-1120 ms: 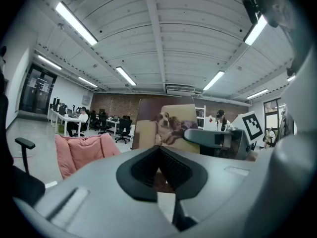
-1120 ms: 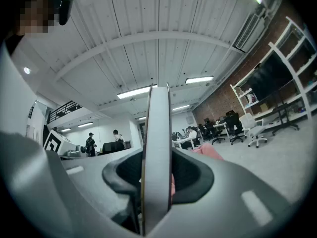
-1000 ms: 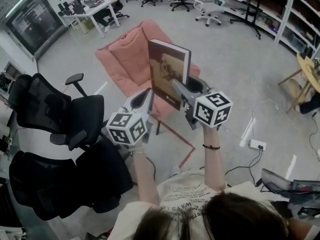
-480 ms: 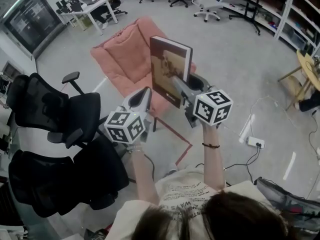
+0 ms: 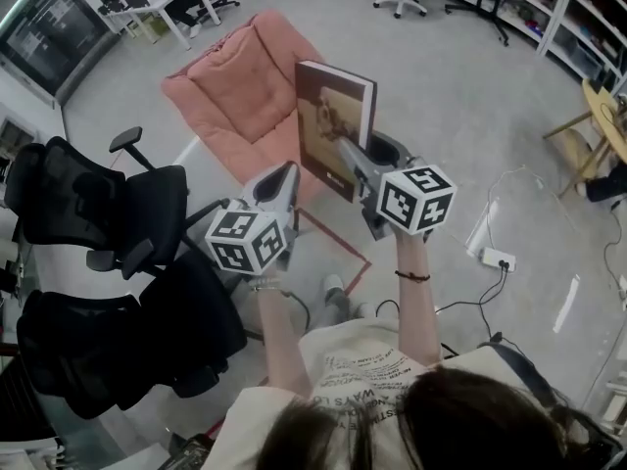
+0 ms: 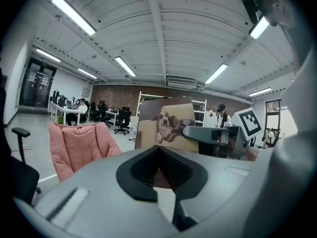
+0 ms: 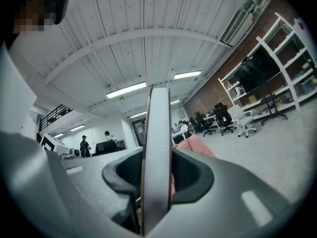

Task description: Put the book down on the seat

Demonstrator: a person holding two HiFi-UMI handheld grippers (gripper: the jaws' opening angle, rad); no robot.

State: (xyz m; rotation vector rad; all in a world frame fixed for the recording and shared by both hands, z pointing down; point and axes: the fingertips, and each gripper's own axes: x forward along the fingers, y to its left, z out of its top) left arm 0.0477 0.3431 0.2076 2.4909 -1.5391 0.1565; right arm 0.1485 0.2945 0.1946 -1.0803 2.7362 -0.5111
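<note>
The head view shows the right gripper (image 5: 345,157) closed on the lower part of the book (image 5: 333,106), which stands upright in the air over the front of the pink chair (image 5: 235,86) and is apart from its seat. In the right gripper view the thin edge of the book is pressed between the two jaws. The left gripper (image 5: 281,186) is near the book on its left side, jaws together with nothing between them.
</note>
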